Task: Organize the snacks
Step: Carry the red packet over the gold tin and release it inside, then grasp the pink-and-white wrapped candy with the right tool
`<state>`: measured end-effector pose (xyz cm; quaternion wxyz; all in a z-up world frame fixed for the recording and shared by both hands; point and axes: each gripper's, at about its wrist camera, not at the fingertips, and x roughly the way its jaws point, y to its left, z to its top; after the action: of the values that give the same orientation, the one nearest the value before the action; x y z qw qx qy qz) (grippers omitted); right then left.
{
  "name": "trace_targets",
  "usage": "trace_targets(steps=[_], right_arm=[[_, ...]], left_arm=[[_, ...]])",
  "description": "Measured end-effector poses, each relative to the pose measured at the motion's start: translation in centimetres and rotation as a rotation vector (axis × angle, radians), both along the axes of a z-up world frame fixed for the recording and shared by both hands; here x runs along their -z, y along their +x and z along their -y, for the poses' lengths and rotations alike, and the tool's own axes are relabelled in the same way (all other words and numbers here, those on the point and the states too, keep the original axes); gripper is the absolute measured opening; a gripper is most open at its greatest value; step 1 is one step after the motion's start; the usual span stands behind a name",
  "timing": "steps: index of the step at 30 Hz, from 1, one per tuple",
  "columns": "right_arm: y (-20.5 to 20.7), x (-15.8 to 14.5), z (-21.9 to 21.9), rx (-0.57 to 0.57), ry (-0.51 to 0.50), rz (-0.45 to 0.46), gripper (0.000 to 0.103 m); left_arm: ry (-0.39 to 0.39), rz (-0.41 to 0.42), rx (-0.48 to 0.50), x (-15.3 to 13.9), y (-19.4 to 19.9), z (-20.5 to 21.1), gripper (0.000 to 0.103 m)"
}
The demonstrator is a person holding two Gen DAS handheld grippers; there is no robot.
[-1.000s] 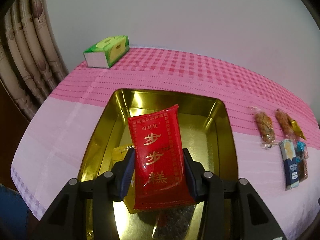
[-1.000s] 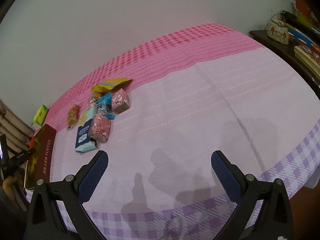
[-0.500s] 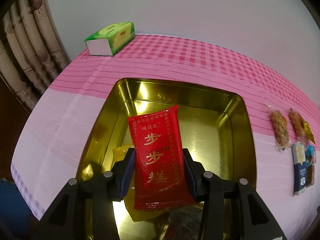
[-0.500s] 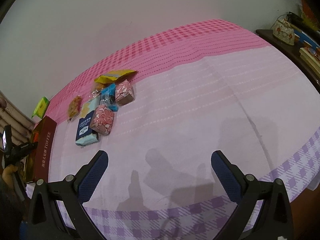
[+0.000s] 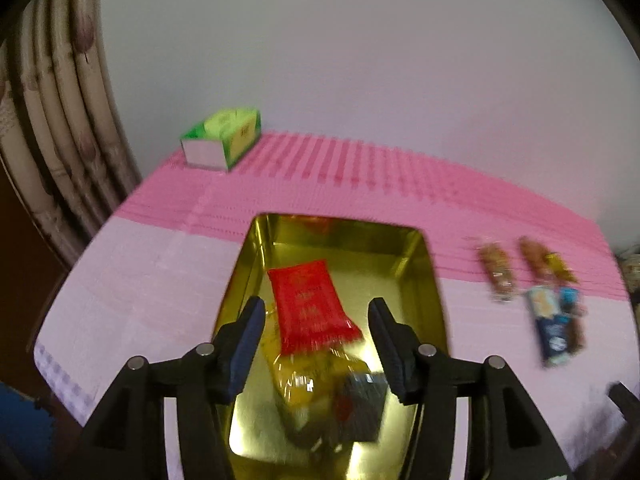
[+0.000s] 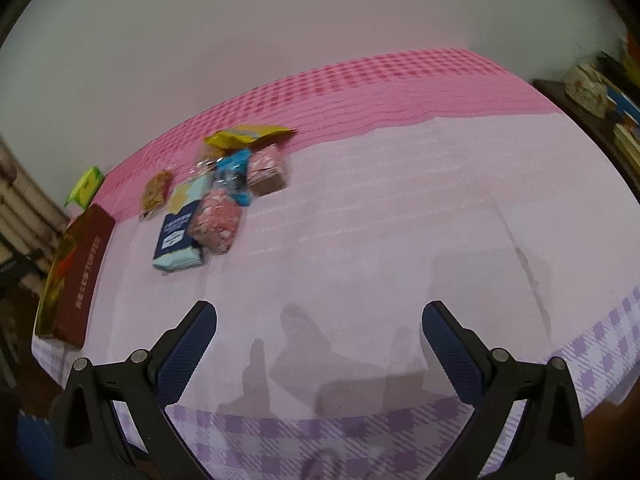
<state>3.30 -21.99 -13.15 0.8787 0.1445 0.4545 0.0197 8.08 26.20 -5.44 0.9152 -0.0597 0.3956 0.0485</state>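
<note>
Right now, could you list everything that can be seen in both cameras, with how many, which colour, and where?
tin: one, gold inside, dark red outside, near the left end of the table.
red packet: one, red, lying in the tin.
yellow packet: one, yellow and clear, in the tin under the red one; a dark wrapper lies beside it.
loose snacks: a pile, about eight, in yellow, blue, pink and brown, on the cloth to the right of the tin.
tissue box: one, green, far left corner of the table.
tablecloth: one, pink with lilac checks at the near edge.
curtain: beige, far left.
left gripper: jaws open, above the tin.
right gripper: jaws open, holding nothing, over bare cloth.
</note>
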Motion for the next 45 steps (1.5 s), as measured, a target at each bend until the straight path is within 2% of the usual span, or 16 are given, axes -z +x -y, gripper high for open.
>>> trace_targets(steps=[3, 7, 9, 10, 11, 13, 16, 18, 20, 22, 23, 30, 36, 45], right_arm=[[0.6, -0.2, -1.8, -0.057, -0.028, 0.026, 0.103], [1.8, -0.6, -4.8, -0.142, -0.081, 0.059, 0.102], [2.8, -0.6, -6.4, -0.167, -0.114, 0.067, 0.100], [3.5, -0.6, -7.2, -0.182, -0.122, 0.076, 0.097], [4.2, -0.7, -7.8, -0.192, -0.125, 0.083, 0.086], [5.5, -0.7, -9.0, -0.196, -0.139, 0.078, 0.071], [7.3, -0.2, -9.7, -0.174, -0.152, 0.056, 0.066], [8.3, 0.1, -10.0, -0.165, -0.167, 0.045, 0.063], [9.0, 0.5, -10.1, -0.154, -0.202, 0.039, 0.049], [9.8, 1.1, -9.5, -0.146, -0.157, 0.019, 0.037], [9.9, 1.1, -9.3, -0.139, -0.147, 0.020, 0.023], [8.8, 0.7, -8.4, -0.118, -0.164, 0.012, 0.021], [7.3, -2.2, -7.1, -0.081, -0.216, 0.054, 0.021], [5.2, -5.8, -6.4, -0.049, -0.202, 0.103, 0.021]], left_arm=[[-0.013, 0.052, 0.009, -1.4, -4.5, 0.3, 0.061], [-0.025, 0.080, 0.068, -1.4, -10.0, 1.9, 0.061], [-0.060, 0.086, 0.083, -1.2, -11.8, 2.5, 0.061], [-0.087, 0.082, 0.091, -1.0, -12.5, 2.8, 0.061], [-0.106, 0.077, 0.102, -0.7, -13.1, 3.2, 0.061], [-0.120, 0.070, 0.138, -0.1, -14.0, 4.2, 0.061], [-0.100, 0.037, 0.188, 1.0, -14.2, 5.7, 0.061], [-0.128, 0.027, 0.206, 1.2, -14.2, 6.0, 0.061], [-0.154, 0.032, 0.211, 1.1, -14.4, 6.2, 0.061], [-0.156, 0.034, 0.213, 1.0, -14.4, 6.1, 0.061], [-0.159, 0.034, 0.209, 1.0, -14.3, 6.1, 0.061], [-0.166, 0.037, 0.188, 0.9, -14.1, 5.7, 0.061], [-0.124, 0.055, 0.158, 0.3, -14.7, 5.8, 0.061], [-0.098, 0.164, -0.003, -2.4, -16.1, 2.2, 0.061]])
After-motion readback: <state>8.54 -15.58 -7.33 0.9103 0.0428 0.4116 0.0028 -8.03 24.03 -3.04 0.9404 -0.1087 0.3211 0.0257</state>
